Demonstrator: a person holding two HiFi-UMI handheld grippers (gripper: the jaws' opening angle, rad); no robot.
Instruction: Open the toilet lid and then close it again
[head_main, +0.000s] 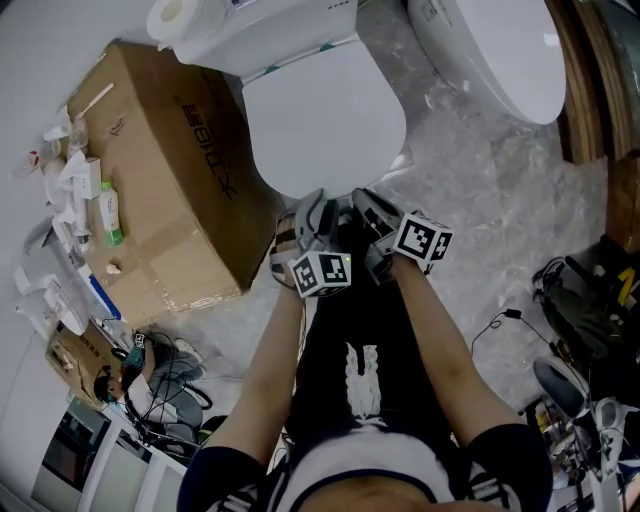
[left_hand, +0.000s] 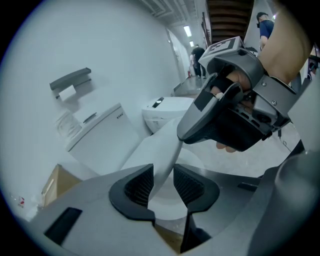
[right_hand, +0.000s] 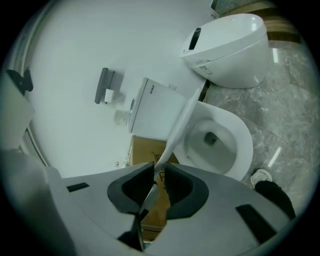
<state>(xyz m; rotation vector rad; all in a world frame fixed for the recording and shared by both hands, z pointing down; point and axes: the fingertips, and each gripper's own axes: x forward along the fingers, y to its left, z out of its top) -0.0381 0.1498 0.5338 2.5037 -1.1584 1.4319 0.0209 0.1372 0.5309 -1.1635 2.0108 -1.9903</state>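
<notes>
At the near edge of the white, smooth plastic toilet lid (head_main: 325, 120), both grippers sit close together. The lid stands partly raised and tilted over the white glazed oval bowl (right_hand: 215, 140), which is open to view beneath it. The right gripper (right_hand: 157, 187) pinches the lid's thin rim between its ribbed dark pads. The left gripper (left_hand: 162, 187) stands spread, with the rim passing between its pads but not clamped, so the weight probably hangs on the right grip alone. The main risk is a slip. The lid is glossy, hard and rounded at the edge, and the hold on it is narrow, so a twist of the wrist could let it slide out and slam onto the bowl. If swung too hard the other way, it could knock against the boxy white ceramic tank (head_main: 270, 35) at the far side. The two grippers are also near enough to bump each other, and a bump could jar the pinch loose. To the left lies a large brown cardboard box (head_main: 160, 170) with matt, creased flaps and small clutter on top. To the far right is a second white rounded toilet (head_main: 500, 50), which stands on the grey veined stone floor (head_main: 480, 200). Neither looks likely to get in the lid's way.
</notes>
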